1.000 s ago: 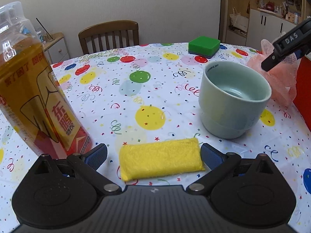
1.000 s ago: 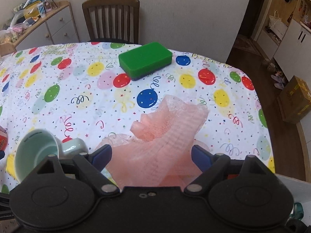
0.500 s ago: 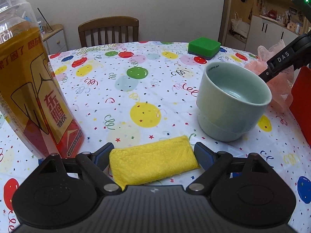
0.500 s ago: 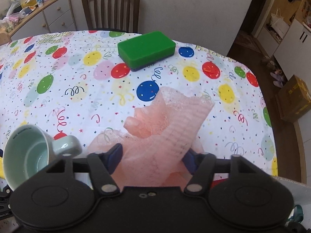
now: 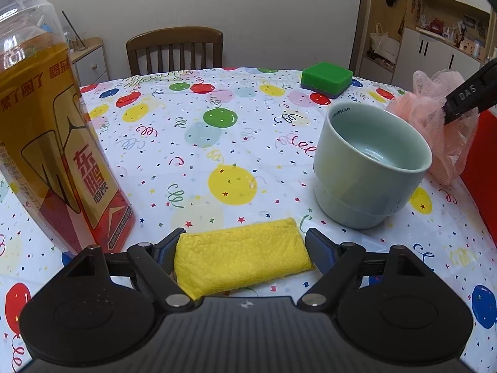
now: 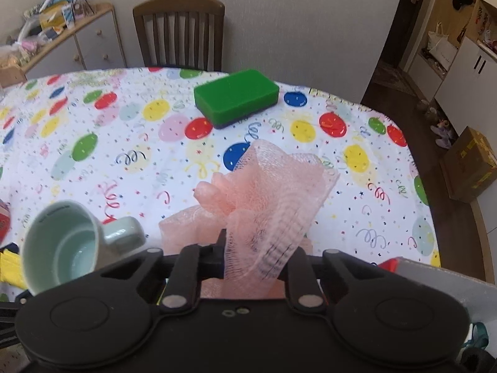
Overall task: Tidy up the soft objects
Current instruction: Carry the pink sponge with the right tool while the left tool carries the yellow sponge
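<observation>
I see a nubby yellow cloth (image 5: 242,256), glossy glazed mug (image 5: 369,171), gauzy pink mesh puff (image 6: 267,199), clear plastic bottle (image 5: 46,130).

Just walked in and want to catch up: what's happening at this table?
A person is sorting soft items with handheld tongs. The right tongs are closing on the pink mesh puff, which bunches between them. The left tongs straddle the yellow sponge cloth and are closing on it; it lies on the table. The green sponge sits untouched beyond.
</observation>
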The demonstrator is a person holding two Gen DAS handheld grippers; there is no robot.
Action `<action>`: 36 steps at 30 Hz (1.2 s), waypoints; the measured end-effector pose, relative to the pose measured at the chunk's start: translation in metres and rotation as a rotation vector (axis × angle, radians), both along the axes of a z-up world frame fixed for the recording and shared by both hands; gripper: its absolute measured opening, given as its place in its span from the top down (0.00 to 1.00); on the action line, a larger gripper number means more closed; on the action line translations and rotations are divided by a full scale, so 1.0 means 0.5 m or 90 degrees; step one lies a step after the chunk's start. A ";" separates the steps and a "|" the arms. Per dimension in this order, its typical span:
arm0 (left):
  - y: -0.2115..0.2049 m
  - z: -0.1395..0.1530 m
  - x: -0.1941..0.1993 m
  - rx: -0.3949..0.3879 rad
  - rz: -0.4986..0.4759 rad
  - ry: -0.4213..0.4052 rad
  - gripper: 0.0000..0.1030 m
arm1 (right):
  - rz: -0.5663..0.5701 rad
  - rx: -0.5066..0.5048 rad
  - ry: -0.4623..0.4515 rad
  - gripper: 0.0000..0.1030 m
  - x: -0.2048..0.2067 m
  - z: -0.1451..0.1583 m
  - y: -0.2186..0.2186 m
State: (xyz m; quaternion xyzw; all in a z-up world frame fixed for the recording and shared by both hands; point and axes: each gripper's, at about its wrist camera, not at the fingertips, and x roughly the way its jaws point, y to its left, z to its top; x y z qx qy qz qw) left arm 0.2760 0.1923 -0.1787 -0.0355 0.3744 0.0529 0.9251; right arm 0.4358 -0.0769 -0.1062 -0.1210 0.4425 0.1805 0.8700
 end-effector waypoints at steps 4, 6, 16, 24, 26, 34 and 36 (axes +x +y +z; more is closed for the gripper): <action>0.004 0.003 -0.003 -0.006 0.006 0.001 0.19 | -0.001 0.027 -0.018 0.87 -0.022 0.028 -0.007; 0.006 0.005 -0.005 -0.011 0.008 0.000 0.19 | 0.000 0.042 -0.023 0.87 -0.032 0.045 -0.012; 0.001 0.054 -0.030 -0.026 0.006 -0.016 0.19 | -0.003 0.122 -0.050 0.87 -0.088 0.157 -0.067; -0.010 0.130 -0.058 -0.048 -0.007 -0.039 0.19 | -0.008 0.172 -0.073 0.87 -0.149 0.239 -0.134; -0.013 0.153 -0.066 -0.050 -0.010 -0.049 0.19 | -0.012 0.182 -0.076 0.87 -0.164 0.251 -0.154; -0.059 0.256 -0.090 -0.024 -0.061 -0.098 0.19 | -0.022 0.197 -0.100 0.87 -0.214 0.280 -0.233; -0.077 0.277 -0.095 -0.024 -0.075 -0.105 0.19 | -0.024 0.201 -0.104 0.87 -0.223 0.285 -0.254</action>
